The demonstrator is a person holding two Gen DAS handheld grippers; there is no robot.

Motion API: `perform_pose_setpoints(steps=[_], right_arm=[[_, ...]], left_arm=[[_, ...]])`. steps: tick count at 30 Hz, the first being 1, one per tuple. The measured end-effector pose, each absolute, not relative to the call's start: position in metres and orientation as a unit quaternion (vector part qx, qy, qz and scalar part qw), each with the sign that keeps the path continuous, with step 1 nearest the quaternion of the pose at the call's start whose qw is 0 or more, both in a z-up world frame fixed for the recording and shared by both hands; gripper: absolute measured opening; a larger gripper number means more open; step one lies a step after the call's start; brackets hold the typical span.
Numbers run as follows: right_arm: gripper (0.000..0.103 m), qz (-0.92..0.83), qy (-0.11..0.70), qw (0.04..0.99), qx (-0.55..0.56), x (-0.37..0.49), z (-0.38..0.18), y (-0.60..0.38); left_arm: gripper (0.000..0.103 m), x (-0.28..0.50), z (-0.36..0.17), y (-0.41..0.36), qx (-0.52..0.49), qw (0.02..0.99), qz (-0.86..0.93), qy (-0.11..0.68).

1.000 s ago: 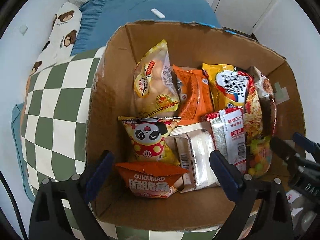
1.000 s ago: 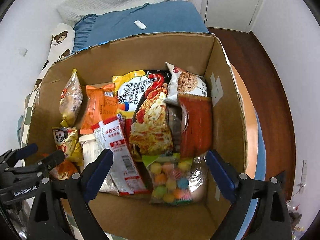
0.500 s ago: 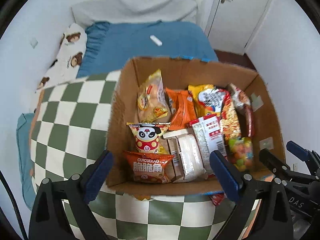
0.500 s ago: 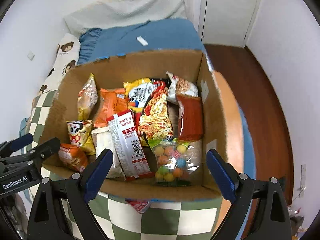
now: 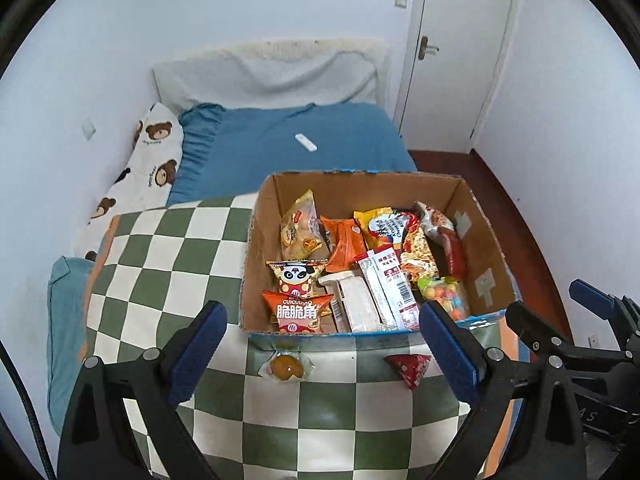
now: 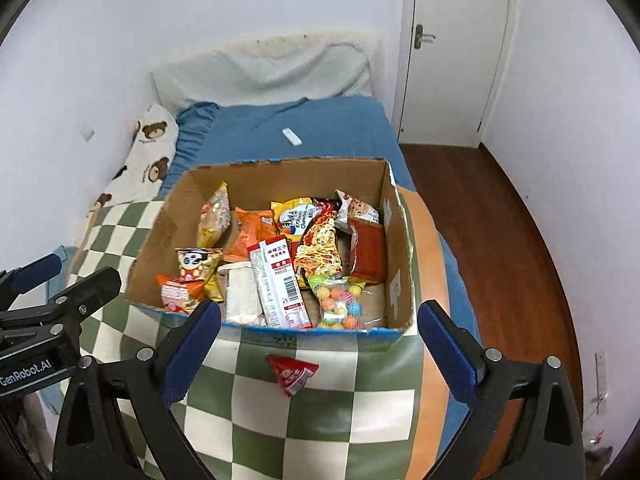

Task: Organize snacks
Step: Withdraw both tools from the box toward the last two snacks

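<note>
A cardboard box [image 5: 480, 240] [image 6: 160, 248] stands on a green-and-white checkered blanket [image 5: 160, 260], filled with several snack packs, among them a panda bag [image 5: 295, 278] and a clear bag of coloured candy balls [image 6: 340, 300]. Two snacks lie loose on the blanket in front of the box: a round yellow pastry in clear wrap [image 5: 285, 367] and a red triangular packet [image 5: 410, 365] [image 6: 291, 373]. My left gripper [image 5: 320, 314] hangs open above the box's near edge, holding nothing. My right gripper [image 6: 318, 312] hovers beside it, its jaws opening with nothing between them.
The blanket lies on a bed with a blue sheet [image 5: 280, 144], a small white remote [image 5: 306, 143] and a bear-print pillow [image 5: 148, 160]. White walls run along the left and back. A white door [image 5: 460, 40] and a wooden floor [image 6: 500, 220] are to the right.
Both grippers have risen and pulled back from inside the box. The box now looks smaller, and the blanket in front with the two loose snacks has come into view.
</note>
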State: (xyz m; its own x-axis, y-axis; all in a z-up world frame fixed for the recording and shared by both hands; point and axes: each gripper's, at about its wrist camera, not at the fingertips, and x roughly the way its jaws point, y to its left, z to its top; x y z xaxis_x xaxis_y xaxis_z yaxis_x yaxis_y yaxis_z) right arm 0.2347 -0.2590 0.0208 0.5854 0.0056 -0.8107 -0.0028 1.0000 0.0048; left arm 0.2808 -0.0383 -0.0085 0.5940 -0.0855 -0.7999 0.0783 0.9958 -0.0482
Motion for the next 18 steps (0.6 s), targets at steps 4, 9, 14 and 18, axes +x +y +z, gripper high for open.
perform_pose_setpoints(steps=[4,9,14,18], right_arm=[[0.101,0.005,0.435,0.9,0.007,0.214,0.039,-0.26],[0.101,0.018,0.426,0.904,0.026,0.2,0.051,-0.26],[0.101,0.047,0.466,0.882,0.053,0.211,0.011,-0.263],[0.066,0.059,0.517,0.852,0.061,0.229,-0.055,-0.265]], left_arm=[[0.099,0.263,0.004,-0.036,-0.01,0.899,-0.05,0.434],[0.099,0.25,0.013,-0.031,-0.016,0.907,-0.042,0.42],[0.099,0.254,-0.024,-0.016,-0.017,0.889,-0.013,0.458],[0.099,0.263,-0.079,0.001,-0.009,0.86,0.017,0.51]])
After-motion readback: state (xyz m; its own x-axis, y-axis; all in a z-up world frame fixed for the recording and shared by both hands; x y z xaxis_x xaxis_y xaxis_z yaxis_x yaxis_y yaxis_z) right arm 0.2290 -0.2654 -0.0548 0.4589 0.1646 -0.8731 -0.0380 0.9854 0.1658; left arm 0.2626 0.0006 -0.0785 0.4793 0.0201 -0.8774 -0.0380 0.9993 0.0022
